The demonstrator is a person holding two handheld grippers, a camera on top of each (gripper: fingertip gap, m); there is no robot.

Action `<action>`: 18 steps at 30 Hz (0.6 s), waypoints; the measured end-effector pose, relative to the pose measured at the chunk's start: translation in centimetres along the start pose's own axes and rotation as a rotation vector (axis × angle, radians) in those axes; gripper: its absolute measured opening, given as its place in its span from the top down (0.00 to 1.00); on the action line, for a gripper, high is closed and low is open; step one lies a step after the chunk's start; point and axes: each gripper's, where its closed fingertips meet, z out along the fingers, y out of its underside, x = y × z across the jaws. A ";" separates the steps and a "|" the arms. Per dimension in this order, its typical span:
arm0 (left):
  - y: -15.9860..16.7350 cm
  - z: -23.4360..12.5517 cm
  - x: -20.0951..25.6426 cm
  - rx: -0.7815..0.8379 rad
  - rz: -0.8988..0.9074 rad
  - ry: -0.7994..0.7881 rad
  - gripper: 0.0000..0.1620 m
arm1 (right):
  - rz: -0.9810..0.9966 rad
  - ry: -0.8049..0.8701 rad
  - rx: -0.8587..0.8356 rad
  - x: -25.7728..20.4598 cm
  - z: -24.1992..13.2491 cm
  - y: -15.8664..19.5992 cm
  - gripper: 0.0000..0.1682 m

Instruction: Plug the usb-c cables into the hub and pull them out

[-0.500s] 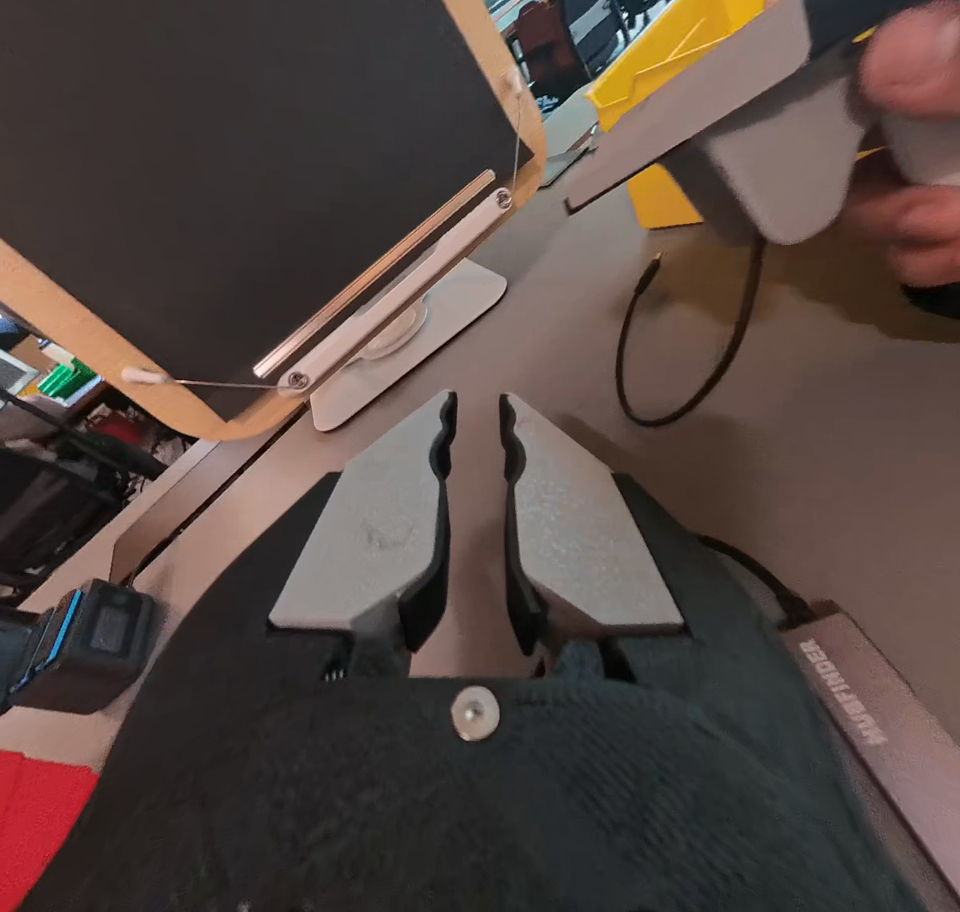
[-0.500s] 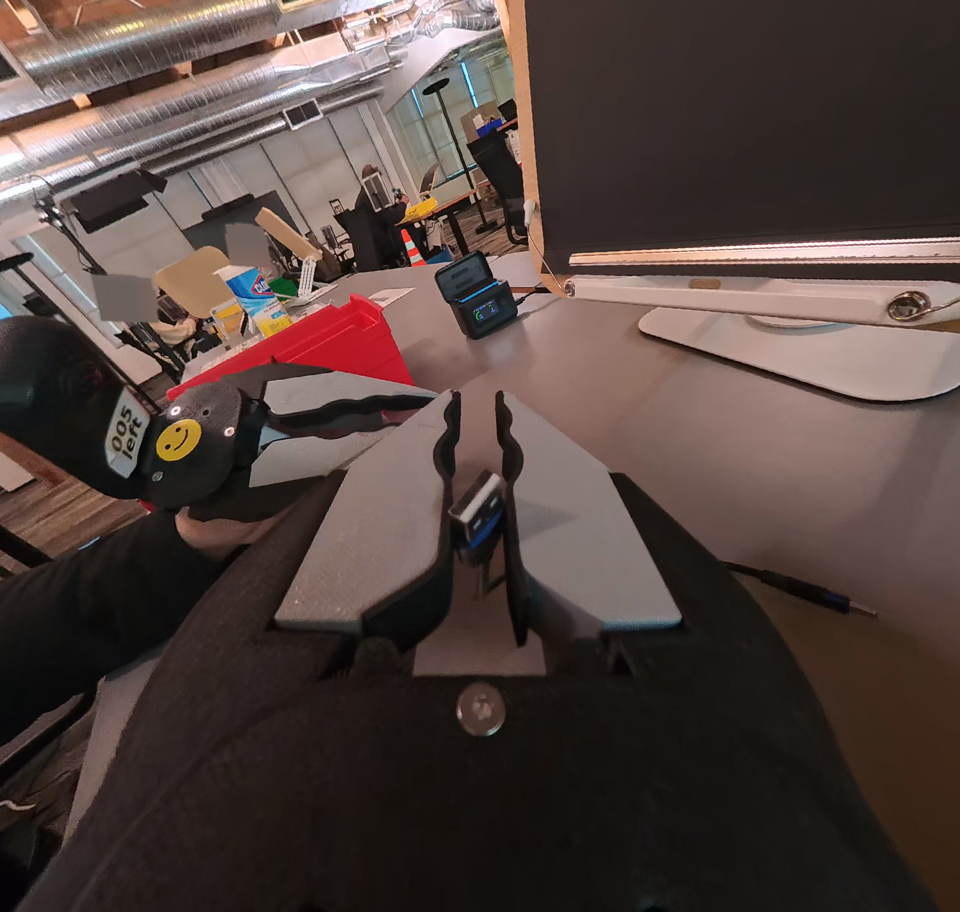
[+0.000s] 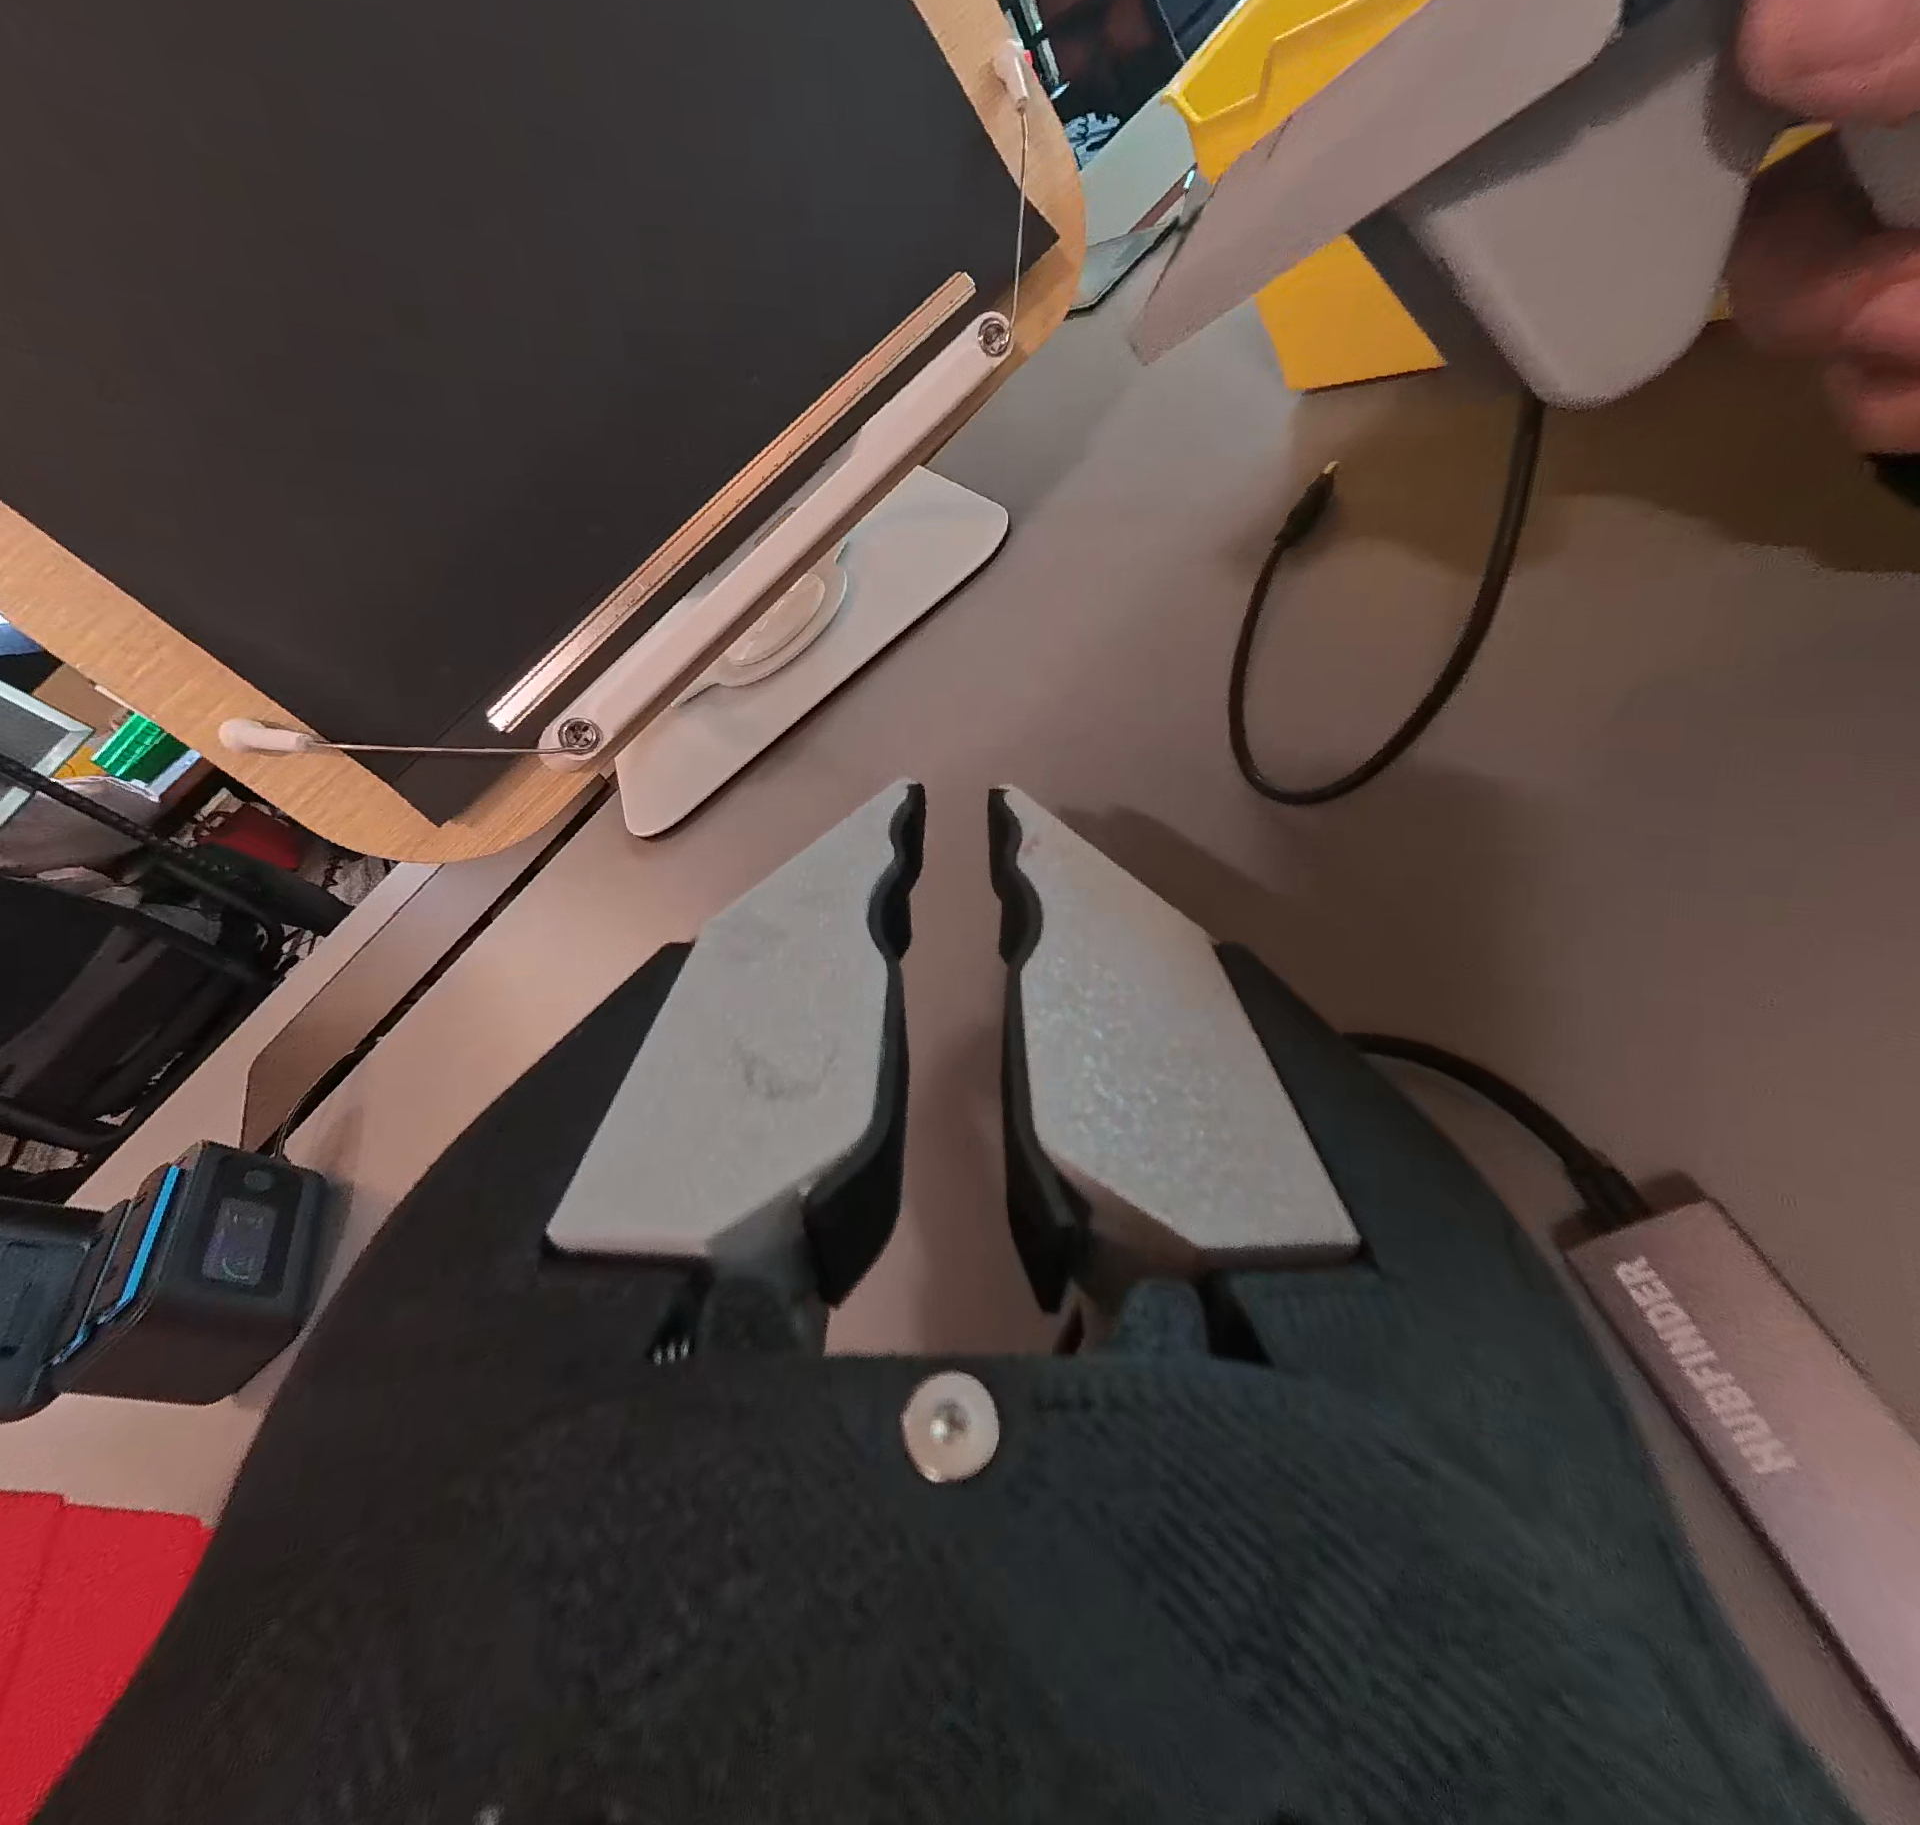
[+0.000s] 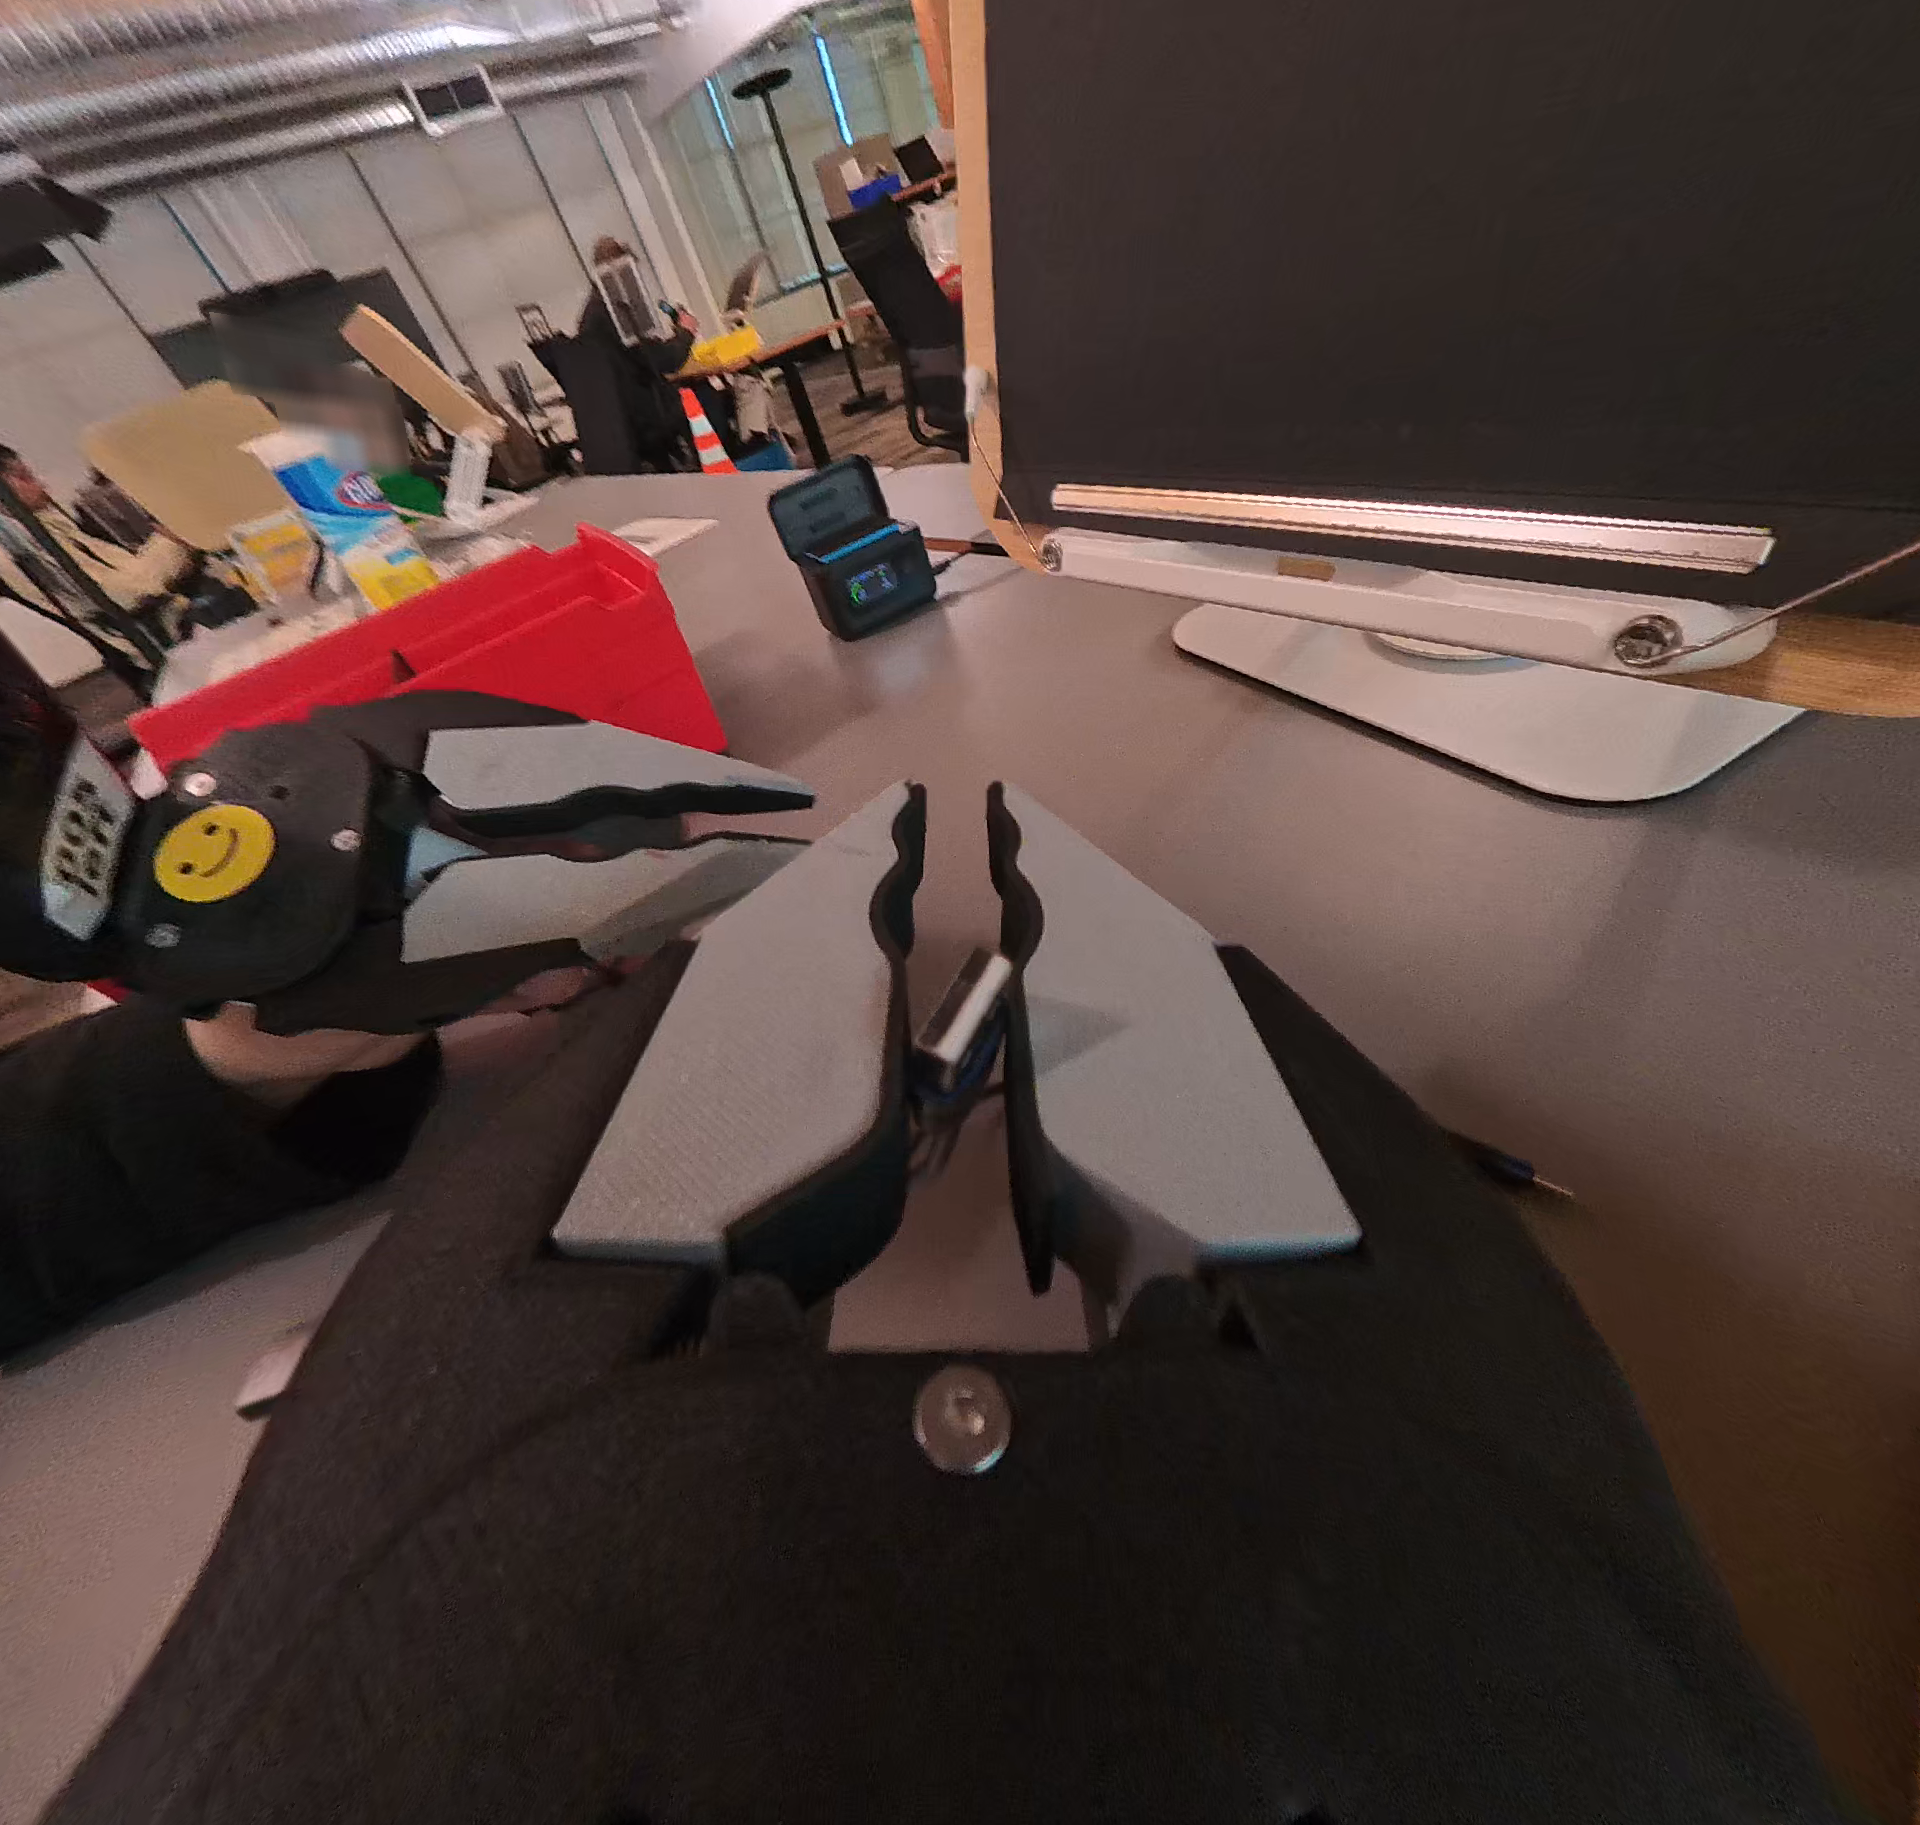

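Observation:
My left gripper (image 3: 954, 809) hovers low over the grey table, its jaws a narrow gap apart with nothing between them. The grey hub (image 3: 1766, 1463) lies just to its right, with a black lead at its far end. My right gripper (image 4: 951, 809) is shut on a silver plug with a blue core (image 4: 966, 1017). In the left wrist view it is at the top right (image 3: 1351, 186), and the black cable (image 3: 1351, 695) hangs from it and loops on the table to a free plug (image 3: 1314, 502). The left gripper (image 4: 805, 819) sits close by on the left in the right wrist view.
A black panel on a white stand (image 4: 1455, 726) fills the back of the table and also shows in the left wrist view (image 3: 810, 632). A yellow bin (image 3: 1340, 321) is behind the right gripper. A red bin (image 4: 468, 643) and a black charging case (image 4: 852, 560) are at the left. Across from one pair of fingers to the other is roughly 8 cm.
The right gripper has shifted slightly, and the plug now leans against its right finger. The left gripper has barely moved and its gap is unchanged.

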 end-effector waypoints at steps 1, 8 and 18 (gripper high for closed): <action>0.1 0.0 0.0 -0.005 0.001 0.000 0.94 | -0.021 0.015 -0.024 0.1 0.1 0.4 0.95; 0.3 0.1 -0.2 -0.020 0.005 -0.006 0.95 | -0.096 0.053 -0.171 0.2 1.1 3.0 0.95; 0.6 0.2 -0.2 -0.036 0.021 -0.009 0.95 | -0.081 0.067 -0.145 0.5 0.8 2.3 0.96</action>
